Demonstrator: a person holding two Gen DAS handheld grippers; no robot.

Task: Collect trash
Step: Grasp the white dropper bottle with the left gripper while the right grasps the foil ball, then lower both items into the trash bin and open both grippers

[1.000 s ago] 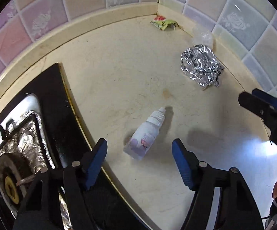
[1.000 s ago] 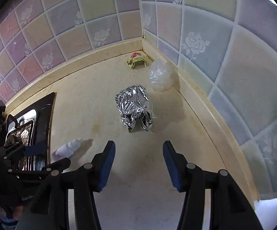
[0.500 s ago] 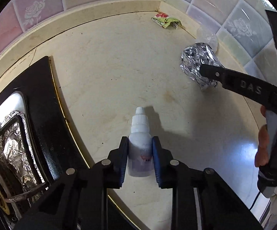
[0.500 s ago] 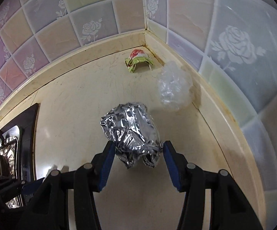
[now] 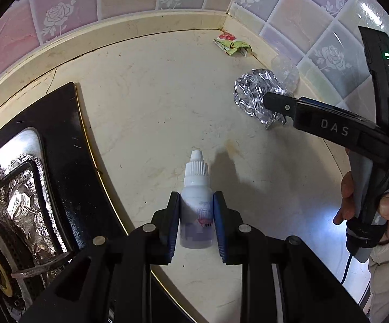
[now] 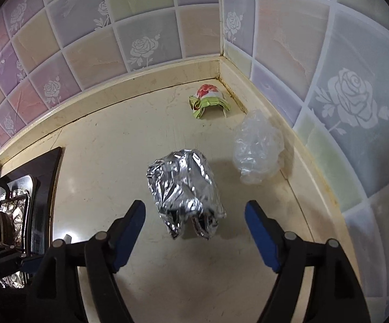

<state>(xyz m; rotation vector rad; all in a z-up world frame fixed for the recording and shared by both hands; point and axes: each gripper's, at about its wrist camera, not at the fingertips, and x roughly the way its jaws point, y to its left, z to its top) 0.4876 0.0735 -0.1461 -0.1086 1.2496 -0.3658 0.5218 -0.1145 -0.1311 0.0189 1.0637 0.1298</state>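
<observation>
My left gripper [image 5: 196, 210] is shut on a small white dropper bottle [image 5: 196, 202], its cap pointing away over the cream counter. A crumpled ball of silver foil [image 6: 185, 188] lies on the counter, its near end between the spread blue pads of my right gripper [image 6: 194, 212]. Those jaws are opening and the pads do not touch the foil. Seen from the left wrist, the right gripper's finger reaches over the foil [image 5: 256, 94]. Farther back lie a crushed clear plastic wrap [image 6: 256, 153] and a red-and-green wrapper [image 6: 208, 99] in the corner.
A black gas hob [image 5: 60, 156] with a foil-lined burner fills the left. Rose-patterned tiled walls [image 6: 140, 40] meet at the back corner and close off the right side. A person's hand [image 5: 388, 210] in a pale sleeve holds the right gripper's handle.
My left gripper closed on the dropper bottle, which had lain loose on the counter. My right gripper advanced to the foil ball and then spread its jaws wider around it.
</observation>
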